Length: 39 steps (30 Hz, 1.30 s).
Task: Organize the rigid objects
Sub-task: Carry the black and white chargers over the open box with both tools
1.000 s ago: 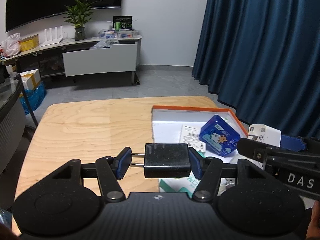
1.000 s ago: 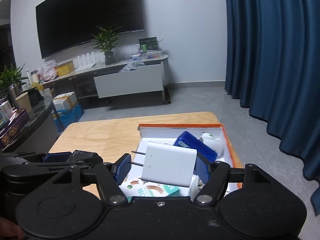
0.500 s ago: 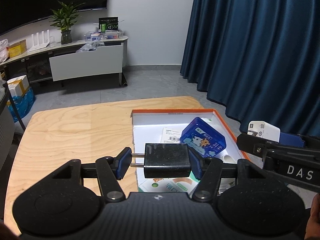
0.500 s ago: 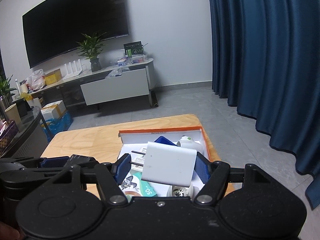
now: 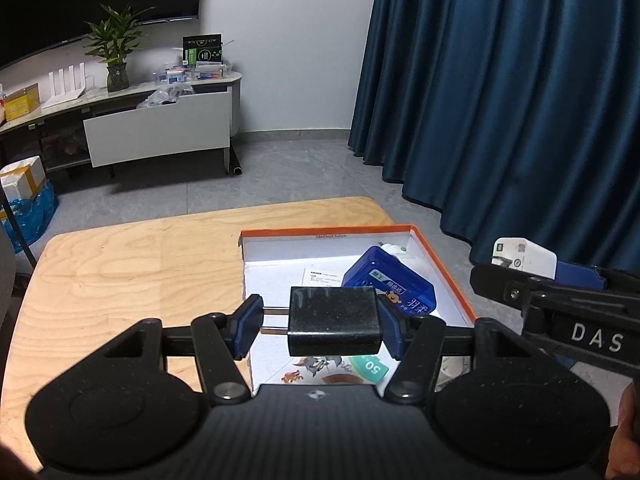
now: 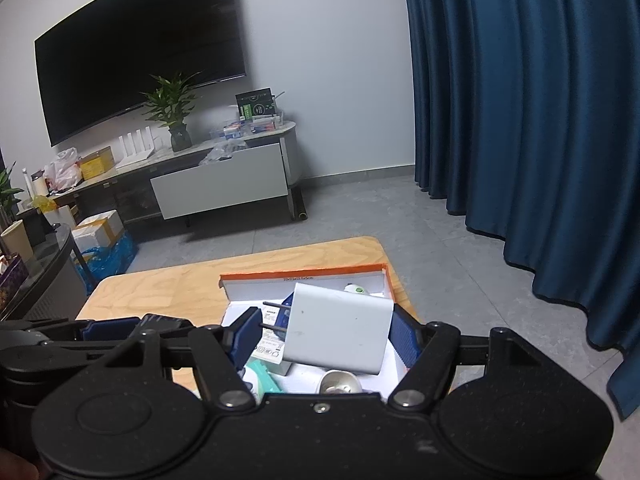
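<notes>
My left gripper is shut on a black plug charger, prongs pointing left, held above the near left part of an orange-rimmed white box. My right gripper is shut on a white plug charger, prongs left, held above the same box. The right gripper with its white charger also shows at the right edge of the left wrist view. The left gripper body shows at the left in the right wrist view.
In the box lie a blue tin, a cartoon-printed packet, a white round item and a metal cup. The box sits on the right part of a wooden table. Blue curtains hang right.
Both grippers have moved right and forward over the box, each holding its charger. The box now lies directly under both.
</notes>
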Each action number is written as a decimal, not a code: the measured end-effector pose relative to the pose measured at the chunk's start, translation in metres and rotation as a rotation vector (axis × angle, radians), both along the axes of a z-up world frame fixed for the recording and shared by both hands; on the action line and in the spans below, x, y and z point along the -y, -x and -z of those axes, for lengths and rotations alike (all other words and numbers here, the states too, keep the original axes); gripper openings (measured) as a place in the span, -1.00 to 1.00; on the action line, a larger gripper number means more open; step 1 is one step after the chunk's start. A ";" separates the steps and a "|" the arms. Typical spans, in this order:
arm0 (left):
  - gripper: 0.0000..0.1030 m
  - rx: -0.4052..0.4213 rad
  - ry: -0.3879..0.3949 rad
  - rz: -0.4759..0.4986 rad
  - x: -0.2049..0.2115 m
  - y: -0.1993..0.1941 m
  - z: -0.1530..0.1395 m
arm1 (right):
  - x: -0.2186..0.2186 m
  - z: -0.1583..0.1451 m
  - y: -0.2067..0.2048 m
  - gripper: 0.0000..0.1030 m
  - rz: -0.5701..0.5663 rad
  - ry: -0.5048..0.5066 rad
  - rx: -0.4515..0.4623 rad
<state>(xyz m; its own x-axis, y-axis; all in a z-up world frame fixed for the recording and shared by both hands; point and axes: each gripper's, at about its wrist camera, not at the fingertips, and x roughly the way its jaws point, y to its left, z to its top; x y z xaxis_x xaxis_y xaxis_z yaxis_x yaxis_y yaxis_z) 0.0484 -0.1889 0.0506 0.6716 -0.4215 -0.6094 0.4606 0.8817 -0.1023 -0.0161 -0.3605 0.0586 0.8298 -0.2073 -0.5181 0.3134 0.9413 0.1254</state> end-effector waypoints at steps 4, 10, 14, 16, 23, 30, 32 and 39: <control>0.19 -0.001 -0.001 0.002 0.003 -0.005 -0.001 | 0.002 0.000 -0.002 0.58 -0.002 -0.002 0.001; 0.19 -0.004 -0.003 0.008 0.008 -0.011 -0.001 | 0.008 -0.002 -0.009 0.58 0.001 -0.004 -0.002; 0.19 -0.008 -0.004 0.010 0.010 -0.016 0.000 | 0.012 -0.002 -0.018 0.58 -0.001 -0.002 -0.008; 0.19 -0.013 -0.005 0.010 0.010 -0.019 0.001 | 0.013 -0.002 -0.021 0.58 -0.004 -0.003 -0.011; 0.19 -0.021 -0.010 0.006 0.012 -0.027 0.003 | 0.012 0.003 -0.031 0.58 -0.008 -0.004 -0.020; 0.19 -0.032 -0.012 -0.001 0.014 -0.041 0.006 | 0.011 0.008 -0.037 0.58 -0.015 -0.005 -0.032; 0.19 -0.035 -0.016 -0.005 0.014 -0.046 0.008 | 0.011 0.010 -0.040 0.58 -0.020 -0.006 -0.038; 0.19 -0.063 -0.018 -0.010 0.015 -0.059 0.015 | 0.003 0.021 -0.045 0.58 -0.043 -0.024 -0.066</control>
<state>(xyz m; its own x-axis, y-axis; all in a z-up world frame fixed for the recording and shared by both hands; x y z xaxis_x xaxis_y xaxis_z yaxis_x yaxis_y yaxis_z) 0.1077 -0.2042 0.0356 0.6359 -0.4034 -0.6579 0.4445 0.8884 -0.1151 0.0291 -0.3639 0.0376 0.8018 -0.1591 -0.5760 0.2810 0.9511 0.1284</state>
